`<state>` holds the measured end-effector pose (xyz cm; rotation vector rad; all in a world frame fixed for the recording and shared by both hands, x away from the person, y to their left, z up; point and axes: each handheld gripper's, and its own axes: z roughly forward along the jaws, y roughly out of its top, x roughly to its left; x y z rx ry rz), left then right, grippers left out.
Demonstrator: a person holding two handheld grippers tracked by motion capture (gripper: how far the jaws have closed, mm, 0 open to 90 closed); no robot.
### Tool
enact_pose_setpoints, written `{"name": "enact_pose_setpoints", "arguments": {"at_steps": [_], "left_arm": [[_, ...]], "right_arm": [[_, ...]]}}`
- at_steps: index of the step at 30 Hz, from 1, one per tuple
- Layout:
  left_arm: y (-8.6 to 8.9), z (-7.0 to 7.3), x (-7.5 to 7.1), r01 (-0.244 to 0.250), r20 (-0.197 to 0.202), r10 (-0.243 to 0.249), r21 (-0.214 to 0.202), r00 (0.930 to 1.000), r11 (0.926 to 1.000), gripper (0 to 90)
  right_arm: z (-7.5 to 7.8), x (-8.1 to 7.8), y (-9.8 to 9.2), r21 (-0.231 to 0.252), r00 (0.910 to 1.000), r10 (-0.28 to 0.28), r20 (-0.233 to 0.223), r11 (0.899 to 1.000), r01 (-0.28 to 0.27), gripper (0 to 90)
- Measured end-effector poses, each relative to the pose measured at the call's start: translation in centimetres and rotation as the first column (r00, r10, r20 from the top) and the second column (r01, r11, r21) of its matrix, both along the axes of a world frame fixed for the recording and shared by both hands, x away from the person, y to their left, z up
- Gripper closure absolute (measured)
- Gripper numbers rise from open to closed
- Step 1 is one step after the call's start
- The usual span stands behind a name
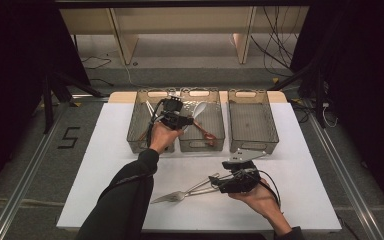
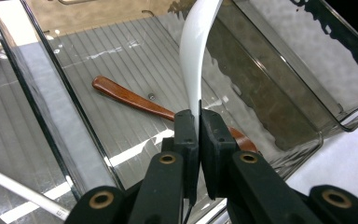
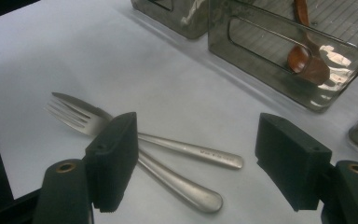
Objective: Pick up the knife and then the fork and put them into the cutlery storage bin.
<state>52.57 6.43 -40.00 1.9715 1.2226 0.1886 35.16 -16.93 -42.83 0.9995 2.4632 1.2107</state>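
Note:
My left gripper (image 1: 185,120) hovers over the middle grey bin (image 1: 219,131), shut on a white plastic spoon (image 1: 200,107). In the left gripper view the jaws (image 2: 199,114) pinch the white spoon (image 2: 193,56) by its thin edge, and it curves upward. Below it a brown wooden spoon (image 2: 130,98) lies on the bin floor. My right gripper (image 1: 215,182) is low over the front of the white table, open. A metal fork (image 3: 74,114) and a second metal utensil (image 3: 182,186) lie crossed on the table, their handles between its open jaws (image 3: 196,128), untouched.
Three translucent grey bins stand in a row at the back of the table. The left bin (image 1: 135,131) holds thin sticks and a white rod (image 2: 23,191). The right bin (image 1: 272,131) looks bare inside. The wooden spoon (image 3: 305,60) sits in the middle bin's near corner.

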Motion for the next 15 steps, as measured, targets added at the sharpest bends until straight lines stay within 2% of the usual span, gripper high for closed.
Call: {"name": "enact_pose_setpoints", "arguments": {"at_steps": [6,9,15], "left_arm": [[-0.3,-0.6,0.2,-0.007,-0.033,0.007,-0.001,0.9994,1.0,83.8],[-0.2,-0.4,0.2,-0.01,-0.035,0.009,-0.027,0.9994,0.9996,70.6],[0.7,1.1,-0.4,-0.001,-0.019,0.0,-0.047,0.9998,0.9989,56.1]], "right_arm": [[0.0,0.0,0.0,0.001,1.0,0.0,-0.002,1.0,0.0,30.9],[0.0,0.0,-0.1,0.002,1.0,0.0,0.0,1.0,0.0,30.9],[0.0,0.0,-0.1,0.002,1.0,0.0,0.0,1.0,0.0,30.9]]}}
